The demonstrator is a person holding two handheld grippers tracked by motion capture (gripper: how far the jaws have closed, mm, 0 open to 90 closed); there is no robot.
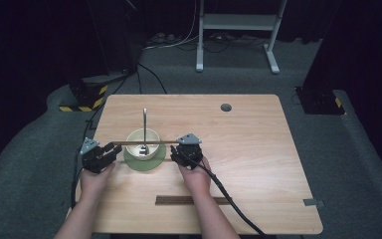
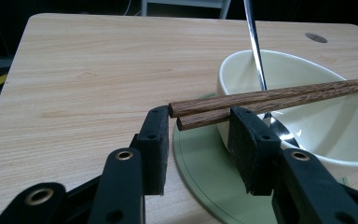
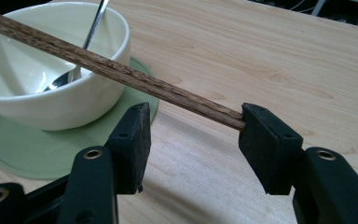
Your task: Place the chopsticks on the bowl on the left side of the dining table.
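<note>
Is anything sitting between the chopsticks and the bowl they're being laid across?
Only the spoon, standing in the bowl with its handle up behind the chopsticks. They already span the rim, between the left gripper and right gripper.

The chopsticks are two dark brown wooden sticks with a visible grain. They lie side by side, level, across the rim of the bowl, with both ends sticking out past it. The bowl is cream, upright, on a green mat on the bench.
</note>
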